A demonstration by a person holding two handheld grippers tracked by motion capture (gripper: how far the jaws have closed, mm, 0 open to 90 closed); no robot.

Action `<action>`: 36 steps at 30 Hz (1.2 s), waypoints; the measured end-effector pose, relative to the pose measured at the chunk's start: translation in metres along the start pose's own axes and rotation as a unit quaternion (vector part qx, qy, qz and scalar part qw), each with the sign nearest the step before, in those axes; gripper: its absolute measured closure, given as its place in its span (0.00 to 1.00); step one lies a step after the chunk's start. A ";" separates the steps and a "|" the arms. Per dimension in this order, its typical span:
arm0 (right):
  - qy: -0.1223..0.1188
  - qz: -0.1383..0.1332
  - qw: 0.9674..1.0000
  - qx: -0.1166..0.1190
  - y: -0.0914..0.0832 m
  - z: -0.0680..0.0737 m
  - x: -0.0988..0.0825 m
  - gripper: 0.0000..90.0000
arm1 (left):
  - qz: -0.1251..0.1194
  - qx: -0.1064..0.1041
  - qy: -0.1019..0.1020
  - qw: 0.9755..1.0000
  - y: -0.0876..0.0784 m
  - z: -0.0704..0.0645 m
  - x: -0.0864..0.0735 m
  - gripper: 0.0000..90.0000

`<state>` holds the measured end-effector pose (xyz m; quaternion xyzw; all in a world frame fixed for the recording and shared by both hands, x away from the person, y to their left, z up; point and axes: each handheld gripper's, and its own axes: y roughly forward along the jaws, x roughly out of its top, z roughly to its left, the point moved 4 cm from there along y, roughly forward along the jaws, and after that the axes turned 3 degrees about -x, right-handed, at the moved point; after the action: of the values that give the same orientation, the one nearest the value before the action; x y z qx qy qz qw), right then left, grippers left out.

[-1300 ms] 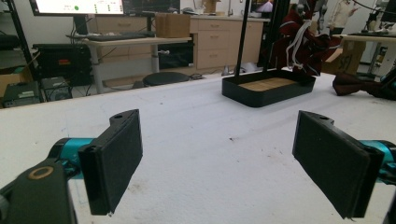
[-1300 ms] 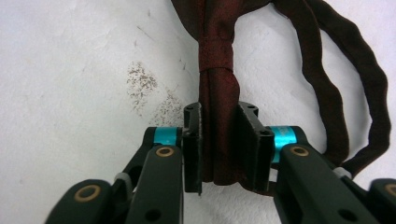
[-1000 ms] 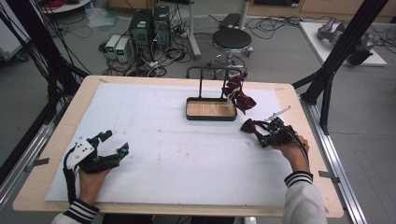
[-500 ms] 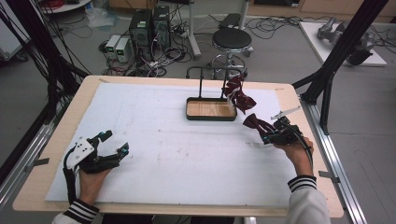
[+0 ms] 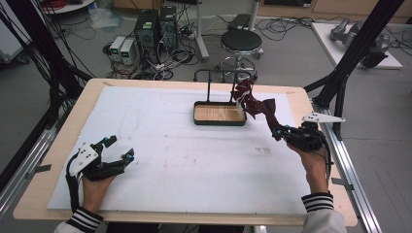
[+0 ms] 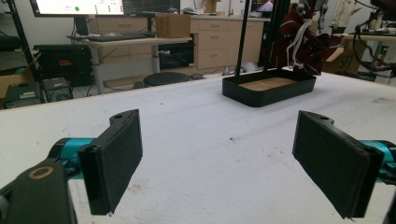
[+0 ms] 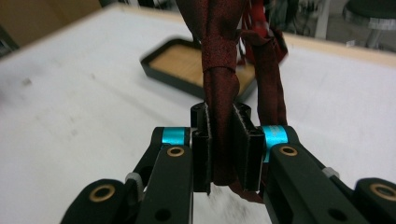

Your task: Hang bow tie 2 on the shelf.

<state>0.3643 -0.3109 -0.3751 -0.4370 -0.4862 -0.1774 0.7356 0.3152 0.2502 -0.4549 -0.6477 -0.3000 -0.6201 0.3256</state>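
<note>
Item: 1 dark red cloth, clamped in your right gripper to draw it off the rack; your left gripper rests gaping, holding nothing.

Right gripper clamped on dark red cloth hanging beside black rack tray; left gripper open.
</note>
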 end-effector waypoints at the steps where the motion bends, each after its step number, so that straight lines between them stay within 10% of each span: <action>1: 0.002 -0.015 1.000 0.000 -0.002 0.002 0.002 0.88 | 0.000 0.000 0.000 1.000 0.000 0.000 0.000 0.18; 12: 0.011 -0.094 0.995 0.038 -0.008 0.018 0.024 0.88 | 0.000 0.000 -0.001 1.000 0.000 0.000 0.000 0.18; 36: -0.016 -0.124 0.991 0.047 0.008 0.041 0.062 0.88 | -0.002 0.000 -0.002 1.000 0.000 0.001 0.000 0.18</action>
<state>0.3753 -0.2627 -0.3188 -0.3411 -0.5565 -0.2370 0.7196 0.3156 0.2506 -0.4549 -0.6484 -0.3020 -0.6192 0.3241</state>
